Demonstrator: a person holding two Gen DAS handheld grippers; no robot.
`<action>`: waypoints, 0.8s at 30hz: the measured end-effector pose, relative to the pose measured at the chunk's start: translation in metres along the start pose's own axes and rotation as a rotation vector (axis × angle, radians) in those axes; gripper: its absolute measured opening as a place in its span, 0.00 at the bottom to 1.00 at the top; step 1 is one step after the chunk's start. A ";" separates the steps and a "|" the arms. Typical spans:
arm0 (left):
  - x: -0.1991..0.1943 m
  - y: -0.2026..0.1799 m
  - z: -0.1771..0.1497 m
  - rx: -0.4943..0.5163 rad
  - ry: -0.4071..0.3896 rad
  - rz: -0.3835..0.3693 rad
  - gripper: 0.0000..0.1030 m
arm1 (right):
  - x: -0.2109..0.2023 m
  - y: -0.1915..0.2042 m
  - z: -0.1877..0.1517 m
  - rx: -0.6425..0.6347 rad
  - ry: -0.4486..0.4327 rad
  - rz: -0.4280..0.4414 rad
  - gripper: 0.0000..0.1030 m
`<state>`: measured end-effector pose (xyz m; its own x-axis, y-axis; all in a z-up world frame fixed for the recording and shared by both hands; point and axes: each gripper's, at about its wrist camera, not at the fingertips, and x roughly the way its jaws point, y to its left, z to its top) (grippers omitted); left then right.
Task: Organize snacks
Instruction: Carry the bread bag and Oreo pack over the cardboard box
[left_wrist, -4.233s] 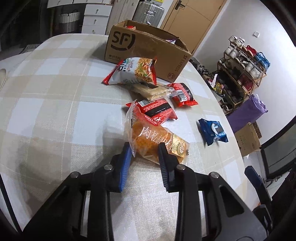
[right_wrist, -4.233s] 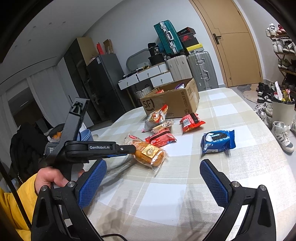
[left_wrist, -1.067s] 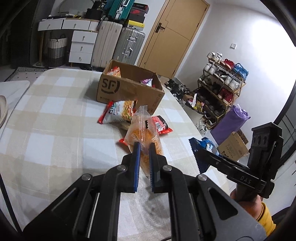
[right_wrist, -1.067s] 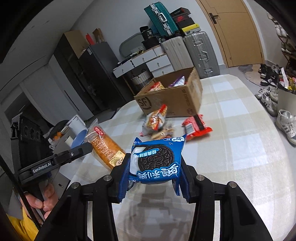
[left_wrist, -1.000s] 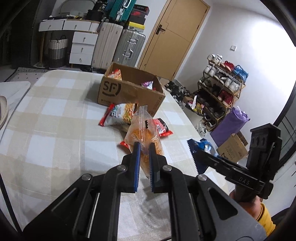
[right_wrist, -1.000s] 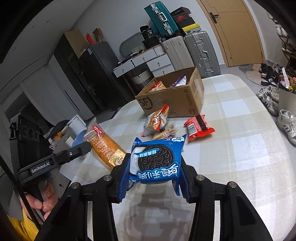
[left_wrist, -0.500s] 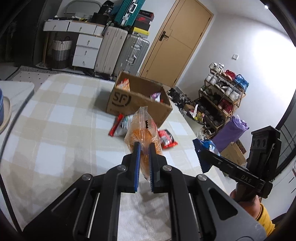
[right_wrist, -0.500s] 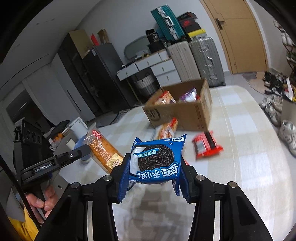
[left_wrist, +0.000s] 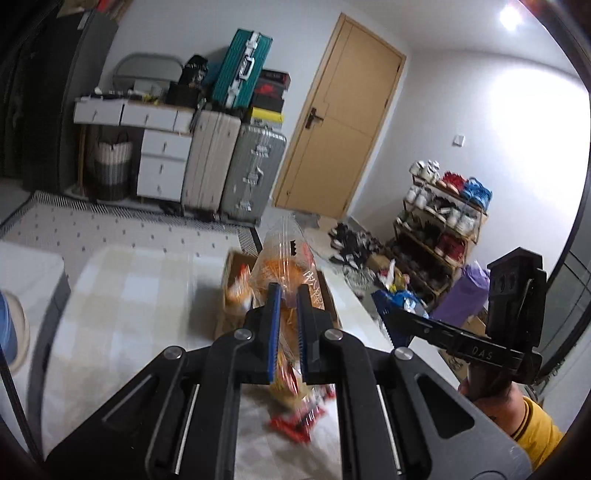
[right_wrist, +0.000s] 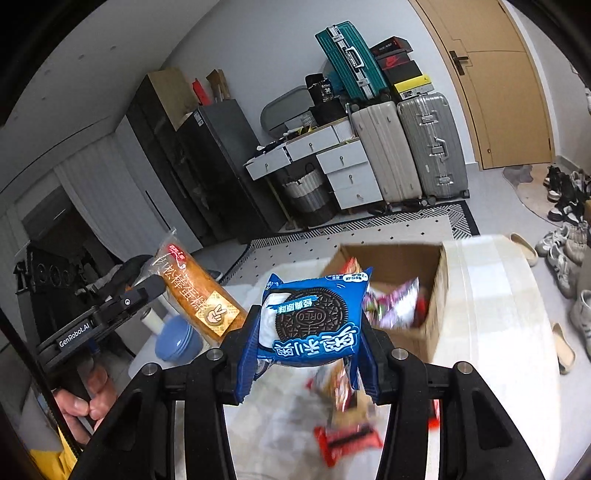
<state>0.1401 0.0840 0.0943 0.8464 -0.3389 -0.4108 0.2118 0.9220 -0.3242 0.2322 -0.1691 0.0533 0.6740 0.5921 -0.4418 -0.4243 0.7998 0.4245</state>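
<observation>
A blue Oreo packet (right_wrist: 310, 317) is held in the air, clamped flat between the jaws of the right gripper (right_wrist: 308, 332), its printed cookie facing the camera. It hangs above the counter (right_wrist: 491, 314), just in front of an open cardboard box (right_wrist: 424, 336) that already contains several bright snack wrappers. Below the packet, blurred red snack packets (right_wrist: 347, 443) lie on the checked cloth of the counter.

To the left, in the right wrist view, a long clear bag with an orange bread roll inside (right_wrist: 195, 291) sticks up at a slant from the left gripper (right_wrist: 147, 291), whose handle is gripped by a hand (right_wrist: 85, 402) with a yellow sleeve. In the left wrist view, the same bread bag (left_wrist: 286, 266) stands upright between blue pads, and the jaws of the left gripper (left_wrist: 287, 332) are squeezed almost together on it. The cardboard box (left_wrist: 229, 295) shows just behind the bag, partly hidden. At the right of that view, the right gripper (left_wrist: 399, 321) is seen from the side with the blue packet (left_wrist: 400, 299) at its tip.

Behind the counter, suitcases (right_wrist: 406, 147) and a white drawer unit (right_wrist: 332, 162) line the back wall beside a wooden door (right_wrist: 498, 74). A shoe rack (left_wrist: 439, 221) stands by the right wall.
</observation>
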 end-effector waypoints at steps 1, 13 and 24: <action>0.006 0.001 0.011 0.002 -0.005 0.001 0.05 | 0.007 -0.003 0.010 0.001 0.003 0.002 0.45; 0.157 0.000 0.088 0.056 0.075 0.034 0.05 | 0.108 -0.055 0.081 0.029 0.097 -0.052 0.45; 0.267 -0.003 0.067 0.069 0.179 0.038 0.05 | 0.157 -0.092 0.072 0.049 0.185 -0.087 0.45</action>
<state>0.3980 0.0035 0.0431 0.7552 -0.3262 -0.5685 0.2197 0.9432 -0.2494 0.4206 -0.1571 0.0013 0.5825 0.5325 -0.6141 -0.3363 0.8457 0.4143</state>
